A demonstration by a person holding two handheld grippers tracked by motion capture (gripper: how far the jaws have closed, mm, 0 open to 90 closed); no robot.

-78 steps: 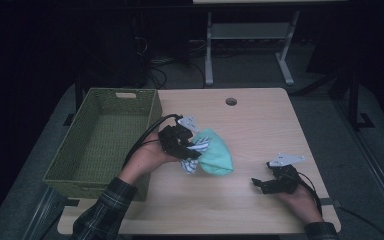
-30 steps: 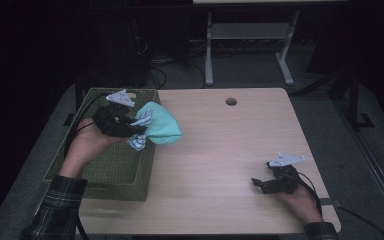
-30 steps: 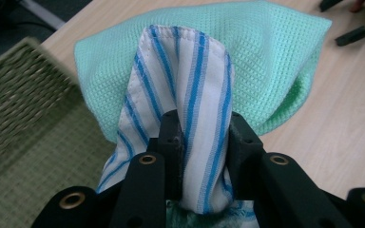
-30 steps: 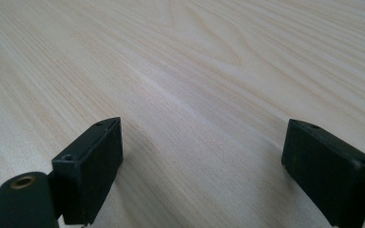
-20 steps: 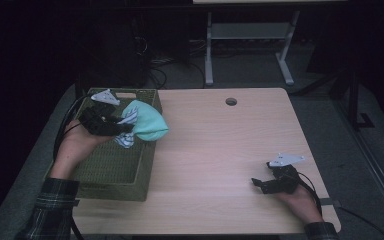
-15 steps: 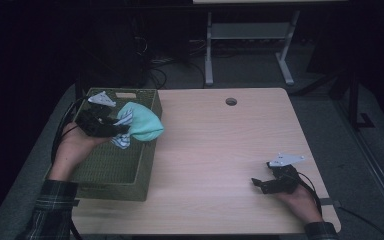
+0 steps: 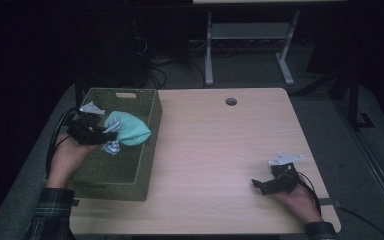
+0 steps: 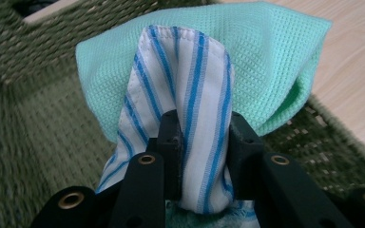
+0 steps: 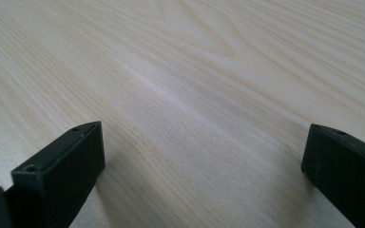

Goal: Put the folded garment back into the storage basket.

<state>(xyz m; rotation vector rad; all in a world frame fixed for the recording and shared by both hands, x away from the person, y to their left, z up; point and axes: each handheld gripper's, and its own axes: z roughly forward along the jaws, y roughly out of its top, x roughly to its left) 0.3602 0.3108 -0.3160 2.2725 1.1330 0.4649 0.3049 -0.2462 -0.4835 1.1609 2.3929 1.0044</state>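
At the left of the frame, the left tool [image 7: 105, 137] pinches a bundled striped cloth [image 8: 190, 128] and mint cloth [image 7: 130, 130] above the green basket [image 7: 145, 170]. At lower right, the right tool [image 7: 260, 186] rests on the table [image 7: 220, 150], its jaws just spreading wide with nothing between them.

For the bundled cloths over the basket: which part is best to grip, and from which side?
Best at the striped cloth's folded end, where the left gripper is already shut on it. That narrow fold fits between the jaws, while the teal cloth bulges wider beyond. Approach level from the basket's left side, as in the high view, so the bulk hangs over the basket interior.
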